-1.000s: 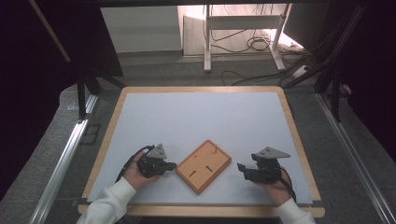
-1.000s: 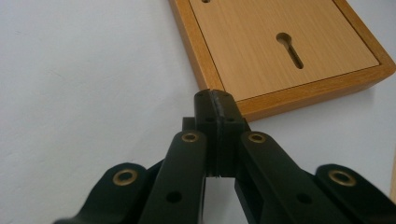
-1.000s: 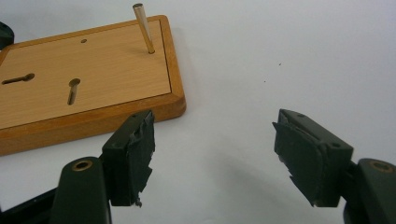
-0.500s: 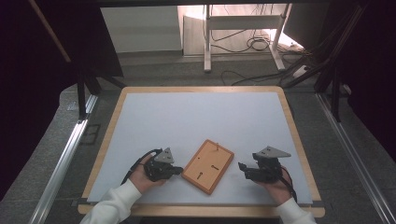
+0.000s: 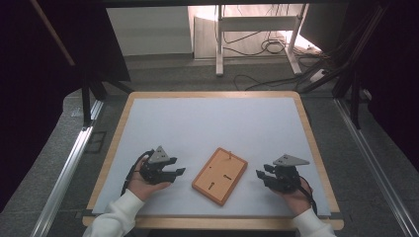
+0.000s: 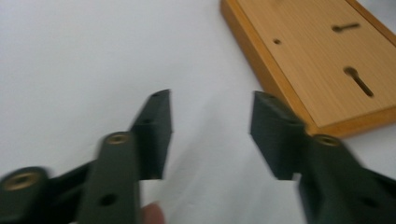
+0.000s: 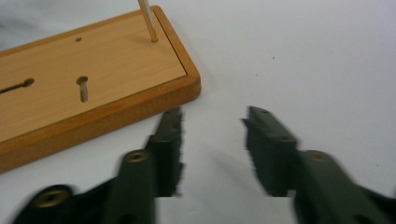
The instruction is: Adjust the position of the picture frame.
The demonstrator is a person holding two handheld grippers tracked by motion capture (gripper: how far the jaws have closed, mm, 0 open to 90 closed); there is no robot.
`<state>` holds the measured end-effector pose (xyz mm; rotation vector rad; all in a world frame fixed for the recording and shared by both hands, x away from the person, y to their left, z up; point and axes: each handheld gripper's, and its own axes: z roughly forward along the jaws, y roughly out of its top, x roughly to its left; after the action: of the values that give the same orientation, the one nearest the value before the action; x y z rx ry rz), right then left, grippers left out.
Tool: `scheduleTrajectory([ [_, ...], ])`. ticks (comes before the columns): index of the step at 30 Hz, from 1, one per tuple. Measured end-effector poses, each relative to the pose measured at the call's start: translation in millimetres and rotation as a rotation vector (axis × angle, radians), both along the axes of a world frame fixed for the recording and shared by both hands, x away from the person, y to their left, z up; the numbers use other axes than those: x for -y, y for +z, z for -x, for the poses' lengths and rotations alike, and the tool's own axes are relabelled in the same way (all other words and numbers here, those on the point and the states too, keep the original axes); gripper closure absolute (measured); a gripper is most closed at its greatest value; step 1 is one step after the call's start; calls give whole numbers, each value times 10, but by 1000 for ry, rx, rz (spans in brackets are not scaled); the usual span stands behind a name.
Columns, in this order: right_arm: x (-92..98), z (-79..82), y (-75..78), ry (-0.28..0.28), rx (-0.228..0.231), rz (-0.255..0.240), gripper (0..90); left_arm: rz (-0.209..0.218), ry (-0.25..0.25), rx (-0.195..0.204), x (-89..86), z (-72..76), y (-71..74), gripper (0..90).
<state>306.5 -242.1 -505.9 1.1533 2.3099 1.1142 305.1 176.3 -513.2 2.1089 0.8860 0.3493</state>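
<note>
Rectangular wooden board (image 5: 220, 175) with an orange-brown raised rim, a paler wood-grain face, two keyhole-shaped slots, small drilled holes and one thin upright wooden peg (image 5: 230, 154) at its far corner: lies flat and skewed on the pale grey table mat (image 5: 207, 123), near the person's edge, between the two grippers and touching neither. Left black two-jaw gripper (image 5: 179, 172): just left of the board, jaws having just been opening, now standing well apart with nothing between them; the left gripper view has the board's near corner (image 6: 327, 70) just beyond the right-hand jaw. Right black two-jaw gripper (image 5: 261, 176): right of the board, a little apart from it, jaws having just been closing yet parted still, empty, with bare mat between them; the right gripper view has the board (image 7: 88, 88) ahead and to the left. Handling, by judgement: stiff, solid, probably moderate in weight for its size; smooth finished face likely slippery, so the pads would hold best across the thickness at the rim, or on opposite long edges, one gripper to each. The peg looks slender and easily snapped; keep the jaws away from that corner. Lying flat, the board offers little edge to catch without tilting it first.
</note>
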Motion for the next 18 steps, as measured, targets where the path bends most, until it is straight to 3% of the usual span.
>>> scheduleTrajectory([
  [3, -30, -46, -39, 15, -47, 22, 859, 30, 2, -18, -15, -3, 16, 355],
  [4, -51, -53, -49, 21, -54, 28, 874, 31, 0, -18, -13, -2, 16, 351],
  [10, -210, -83, -80, 36, -61, 69, 900, 25, -4, -27, -1, -14, -6, 326],
  [18, -329, -144, -113, 32, -71, 69, 900, 29, -8, -32, 9, -18, -13, 309],
])
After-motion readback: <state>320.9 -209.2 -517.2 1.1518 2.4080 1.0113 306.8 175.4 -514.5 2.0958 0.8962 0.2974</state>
